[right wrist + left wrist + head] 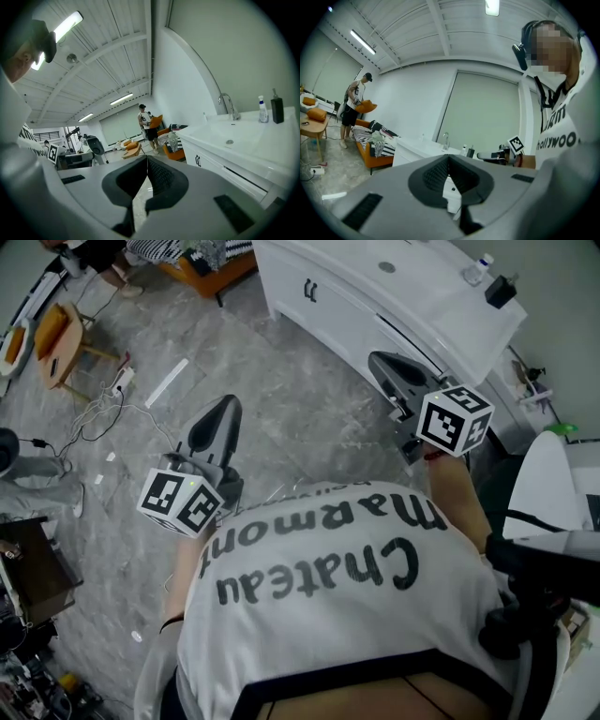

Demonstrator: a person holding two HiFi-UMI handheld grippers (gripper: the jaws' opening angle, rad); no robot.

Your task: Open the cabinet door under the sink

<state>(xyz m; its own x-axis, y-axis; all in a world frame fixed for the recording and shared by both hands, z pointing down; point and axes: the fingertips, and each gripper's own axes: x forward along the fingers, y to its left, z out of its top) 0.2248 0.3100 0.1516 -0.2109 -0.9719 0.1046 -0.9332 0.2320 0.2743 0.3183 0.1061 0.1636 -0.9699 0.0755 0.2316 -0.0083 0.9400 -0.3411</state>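
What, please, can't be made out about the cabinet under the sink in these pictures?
Head view: the cabinet front is foreshortened, and its handle is too small to tell its shape.
Left gripper view: the left tool covers most of the cabinet.
Right gripper view: the right tool hides the cabinet's lower part.

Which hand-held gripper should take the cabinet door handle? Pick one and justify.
Right. The right hand-held gripper, shut and empty, is beside the white cabinet front, nearer its dark door handle; the left hand-held gripper is over the floor, farther off.
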